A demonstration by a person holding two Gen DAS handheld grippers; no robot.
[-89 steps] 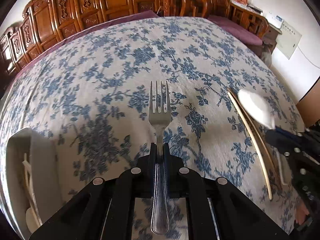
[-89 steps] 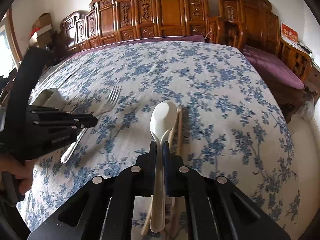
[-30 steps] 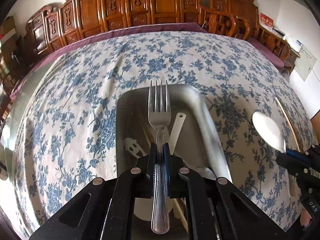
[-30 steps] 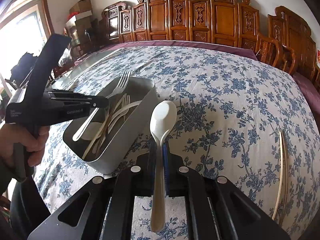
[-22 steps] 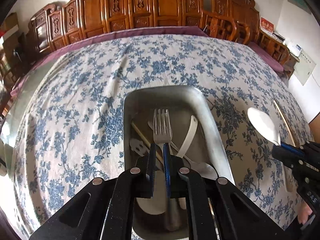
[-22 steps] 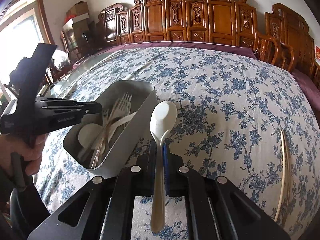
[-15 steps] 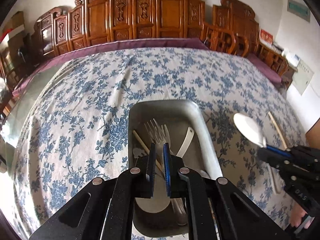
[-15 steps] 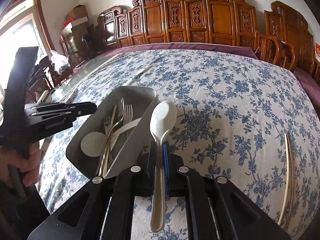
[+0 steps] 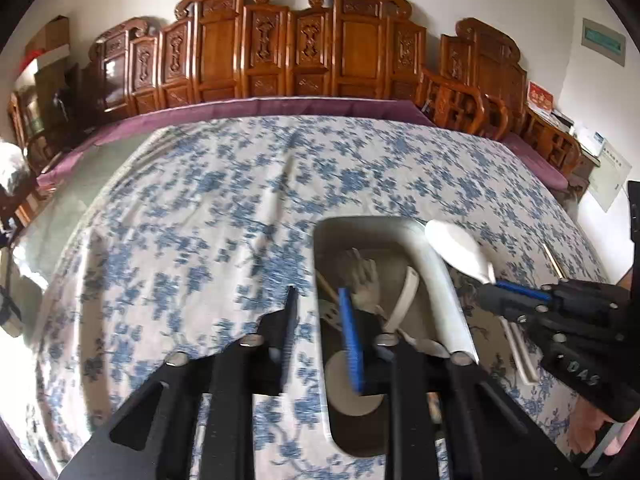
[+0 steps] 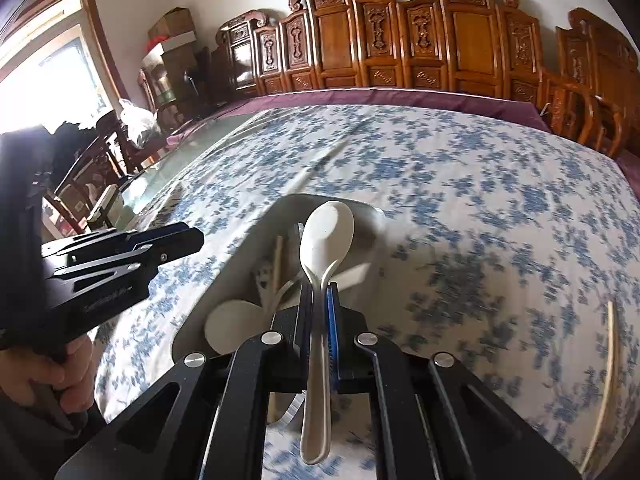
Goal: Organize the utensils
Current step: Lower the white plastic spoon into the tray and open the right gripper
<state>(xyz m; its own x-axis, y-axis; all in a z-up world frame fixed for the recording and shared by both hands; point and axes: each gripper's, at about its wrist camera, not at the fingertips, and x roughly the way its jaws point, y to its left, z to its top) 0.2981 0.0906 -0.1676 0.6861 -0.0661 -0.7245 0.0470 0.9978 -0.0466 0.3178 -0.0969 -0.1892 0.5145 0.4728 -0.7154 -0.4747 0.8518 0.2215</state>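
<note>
While the right gripper stays clamped on the handle of the white spoon, the spoon's bowl hangs over the near end of the metal tray, which sits on the blue-flowered tablecloth. The left gripper has just been opening; its jaws stand apart with nothing between them, one finger over the cloth and the blue-padded one over the tray's left rim. The fork lies inside the tray among other pale utensils: a white ladle-like handle, a round white spoon bowl and a wooden stick. In the right wrist view a hand grips the left tool's handle. Chopsticks lie on the cloth, well apart from the tray, on the right.
</note>
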